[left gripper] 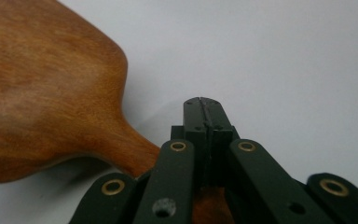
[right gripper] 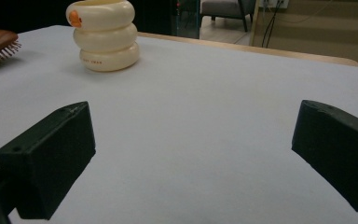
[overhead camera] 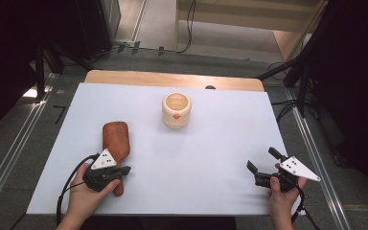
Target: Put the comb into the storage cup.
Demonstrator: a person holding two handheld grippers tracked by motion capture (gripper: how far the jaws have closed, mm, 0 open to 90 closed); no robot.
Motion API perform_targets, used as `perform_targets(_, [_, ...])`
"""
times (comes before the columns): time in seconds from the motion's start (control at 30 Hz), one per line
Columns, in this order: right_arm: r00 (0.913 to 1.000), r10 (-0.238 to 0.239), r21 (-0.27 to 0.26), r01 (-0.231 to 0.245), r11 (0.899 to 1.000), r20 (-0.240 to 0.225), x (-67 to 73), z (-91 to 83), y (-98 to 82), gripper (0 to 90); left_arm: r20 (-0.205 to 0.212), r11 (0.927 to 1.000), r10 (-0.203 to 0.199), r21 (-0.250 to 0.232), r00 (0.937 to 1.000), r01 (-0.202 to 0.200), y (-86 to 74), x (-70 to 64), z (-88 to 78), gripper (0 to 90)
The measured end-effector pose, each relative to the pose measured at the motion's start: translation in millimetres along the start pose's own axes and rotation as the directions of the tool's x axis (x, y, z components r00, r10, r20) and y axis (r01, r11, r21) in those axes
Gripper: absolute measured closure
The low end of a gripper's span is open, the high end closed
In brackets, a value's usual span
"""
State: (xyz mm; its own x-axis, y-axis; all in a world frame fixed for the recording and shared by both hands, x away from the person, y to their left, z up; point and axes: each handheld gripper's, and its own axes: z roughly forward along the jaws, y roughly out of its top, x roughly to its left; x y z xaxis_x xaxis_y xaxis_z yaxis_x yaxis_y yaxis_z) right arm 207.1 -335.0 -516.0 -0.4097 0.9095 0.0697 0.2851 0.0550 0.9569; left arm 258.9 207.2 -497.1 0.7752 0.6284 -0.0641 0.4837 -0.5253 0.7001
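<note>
wooden brush (left gripper: 51, 93) cut by frame edge, its handle hidden under the left gripper (left gripper: 204, 122) jaws

Chair (right gripper: 223, 8), cables (overhead camera: 189, 24), prob. tripod legs (overhead camera: 287, 67) behind table.

open sheet (overhead camera: 211, 158) between hairbrush (overhead camera: 116, 136) and cup (overhead camera: 176, 110)

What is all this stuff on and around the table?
hairbrush: one, reddish-brown wood, bristles down, left part of the sheet
ringed cup: one, cream with an orange spot, far middle
sheet: one, white, covering the table
table: one, light wood, showing along the far edge
chair: one, grey, beyond the table
left tool: one, black, jaws shut together over the hairbrush handle
right tool: one, black, jaws wide apart, near right
hands: two, holding the tools
</note>
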Motion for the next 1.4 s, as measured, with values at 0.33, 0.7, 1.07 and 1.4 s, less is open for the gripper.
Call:
perform_targets(0.33, [1.0, 0.0, 0.0, 0.0, 1.0, 0.001, -0.4, 0.1, -0.1, 0.0, -0.034, 0.9983, -0.039, 0.043, 0.9987, 0.04, -10.2, 23.2, -16.9, 90.0])
perform_targets(0.7, [1.0, 0.0, 0.002, 0.0, 1.0, 0.003, -0.1, 0.6, 0.0, 0.0, -0.034, 0.9956, -0.064, 0.066, 0.9974, 0.066, -16.3, 38.0, -30.4, 90.0])
perform_targets(1.07, [1.0, -0.003, 0.005, 0.003, 1.0, 0.003, -0.1, 1.0, 0.1, 0.0, -0.028, 0.996, -0.089, -0.013, 0.9956, 0.089, -5.9, 38.9, -53.4, 61.6])
perform_targets(1.4, [1.0, -0.007, 0.008, 0.007, 1.0, 0.007, 0.3, 1.7, 0.2, 0.0, -0.152, 0.9916, -0.112, 0.047, 0.982, 0.121, -7.8, 45.8, -37.0, 46.9])
